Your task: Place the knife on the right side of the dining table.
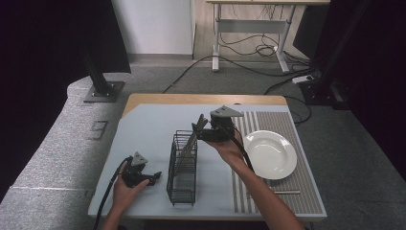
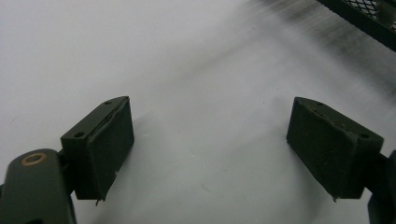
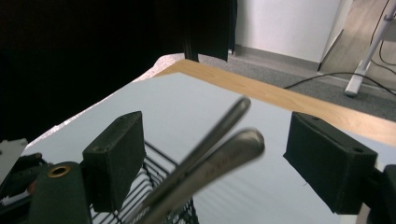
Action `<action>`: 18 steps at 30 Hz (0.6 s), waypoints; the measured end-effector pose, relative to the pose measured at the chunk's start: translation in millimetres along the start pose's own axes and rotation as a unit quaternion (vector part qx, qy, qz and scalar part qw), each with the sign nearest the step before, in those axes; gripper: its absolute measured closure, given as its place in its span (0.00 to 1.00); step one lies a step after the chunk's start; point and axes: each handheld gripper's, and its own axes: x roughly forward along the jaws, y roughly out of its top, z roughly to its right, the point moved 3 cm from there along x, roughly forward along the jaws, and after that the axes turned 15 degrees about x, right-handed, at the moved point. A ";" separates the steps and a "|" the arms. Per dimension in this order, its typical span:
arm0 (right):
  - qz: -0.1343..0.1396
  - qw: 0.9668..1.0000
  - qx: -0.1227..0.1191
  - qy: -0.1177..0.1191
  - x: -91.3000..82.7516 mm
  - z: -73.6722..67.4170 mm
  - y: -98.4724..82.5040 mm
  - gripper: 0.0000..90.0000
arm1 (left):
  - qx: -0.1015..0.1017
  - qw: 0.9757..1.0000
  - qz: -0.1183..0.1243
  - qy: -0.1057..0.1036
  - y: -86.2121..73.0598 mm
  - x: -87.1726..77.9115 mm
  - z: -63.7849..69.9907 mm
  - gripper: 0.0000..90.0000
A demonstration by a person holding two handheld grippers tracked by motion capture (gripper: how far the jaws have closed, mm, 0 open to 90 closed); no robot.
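Right gripper view: two metal handles (image 3: 219, 154) between open gripper (image 3: 224, 154) pads.

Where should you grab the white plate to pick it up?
Probably the white plate is best taken at its raised rim, from the side nearest the right gripper. It lies flat on the striped mat, so only the thin rim fits between the fingers.

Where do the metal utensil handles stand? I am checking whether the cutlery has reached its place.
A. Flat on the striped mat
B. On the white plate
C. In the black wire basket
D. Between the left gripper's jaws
C: in the right gripper view the two utensil handles rise out of the black wire basket, in the gap between the open jaws of the right gripper, touching neither pad.
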 end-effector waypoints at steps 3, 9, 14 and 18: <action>-0.006 1.000 -0.005 0.002 8.0 -2.4 4.4 0.23 | 0.000 1.000 0.000 0.000 0.0 0.0 0.0 0.16; -0.024 1.000 -0.007 0.007 24.2 -2.9 5.5 0.28 | -0.001 1.000 0.001 0.000 0.1 0.1 0.1 0.16; -0.031 0.999 -0.008 0.015 29.0 -5.4 5.9 0.32 | -0.001 1.000 0.001 0.000 0.0 0.1 0.0 0.16; -0.029 0.999 -0.002 0.020 26.7 -6.1 7.0 0.34 | -0.002 1.000 0.000 -0.001 0.0 0.0 0.0 0.16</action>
